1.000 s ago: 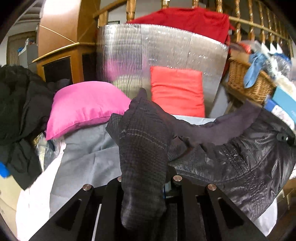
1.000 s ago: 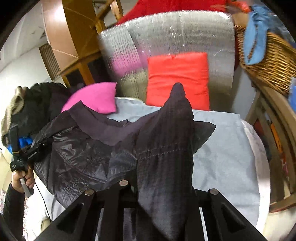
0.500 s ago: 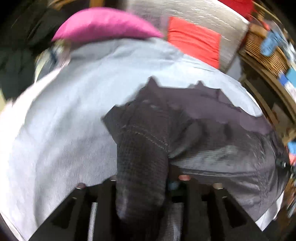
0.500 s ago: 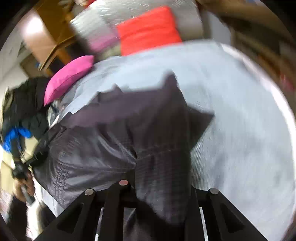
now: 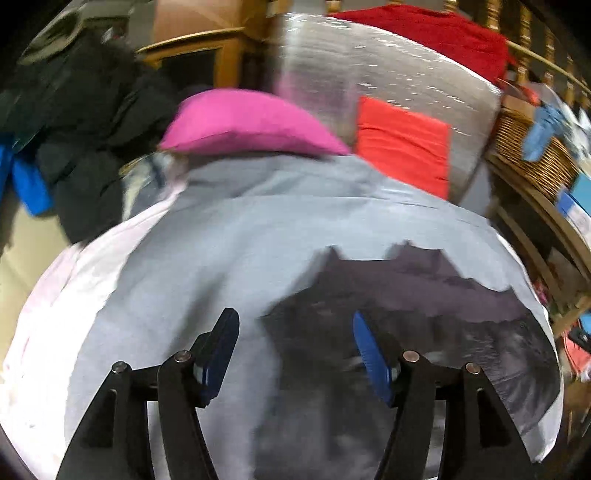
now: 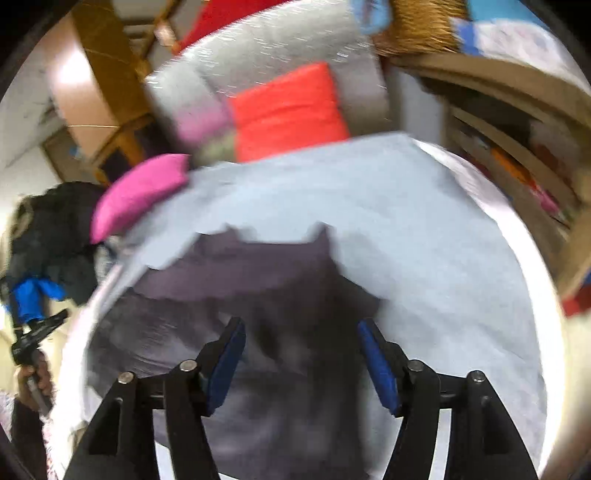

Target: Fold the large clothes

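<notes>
**Both claws wide open, dark jacket lying on grey sheet**

My left claw [image 5: 293, 347] is spread wide, nothing between its blue ribbed pads [image 5: 371, 360]; black angular arms fill the lower frame. My right claw [image 6: 300, 350] is equally wide, blue pads [image 6: 376, 363] apart, holding nothing.

The jacket [image 5: 424, 332] lies on the bed, lower centre to lower right in the left view. Dark charcoal, shiny crinkled shell toward the lower right, matte purplish-grey lining along its upper edge with two small pointed corners sticking up. Motion blur, so stitching can't be read. In the right view the jacket [image 6: 229, 295] sits centre to lower left, glossy wrinkled part at the left, a dark sleeve-like fold running under the claw.

The sheet [image 5: 229, 240] under it is pale grey, soft, matte, over a white rounded mattress edge.

Upper frame: magenta pillow [image 5: 247, 125], puffy and smooth; orange-red cushion [image 5: 402, 144], rectangular, leaning on a silvery quilted foil panel [image 5: 388, 70]. Red cloth [image 5: 436, 29] draped on top. Woven wicker basket [image 5: 528, 155] at right. Heap of black clothes [image 5: 85, 122] at left.

In the right view's lower left, a hand [image 6: 35, 376] grips the other claw's handle.
</notes>
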